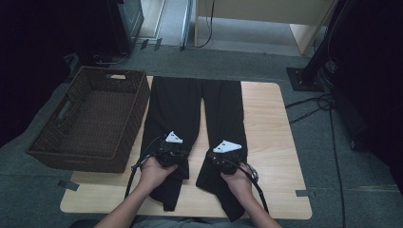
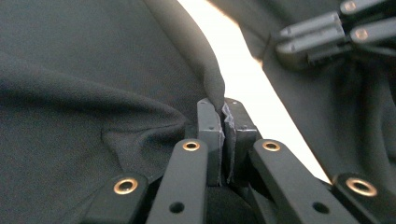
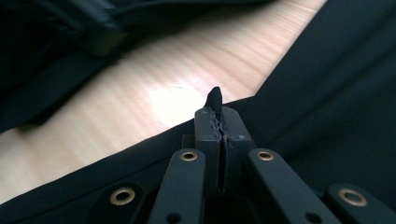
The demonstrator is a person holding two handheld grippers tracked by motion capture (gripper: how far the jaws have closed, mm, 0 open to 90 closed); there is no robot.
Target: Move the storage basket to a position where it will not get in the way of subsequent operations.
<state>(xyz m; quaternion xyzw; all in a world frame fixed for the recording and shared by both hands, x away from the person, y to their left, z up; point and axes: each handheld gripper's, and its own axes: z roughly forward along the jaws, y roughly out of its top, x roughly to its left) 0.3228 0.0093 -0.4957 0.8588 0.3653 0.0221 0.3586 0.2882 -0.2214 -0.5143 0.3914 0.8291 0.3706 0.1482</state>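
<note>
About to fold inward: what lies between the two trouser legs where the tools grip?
A bare strip of table shows between the trouser legs in the high view and the left gripper view.

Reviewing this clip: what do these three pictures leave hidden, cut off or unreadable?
- High view: the waistband end of the black trousers runs past the wooden table's near edge, cut off by the frame.
- High view: both hands cover the left gripper and right gripper, hiding their fingers.
- High view: the near inner wall of the brown woven basket is hidden by its own rim.
- Right gripper view: the upper left is too dark to read.
</note>
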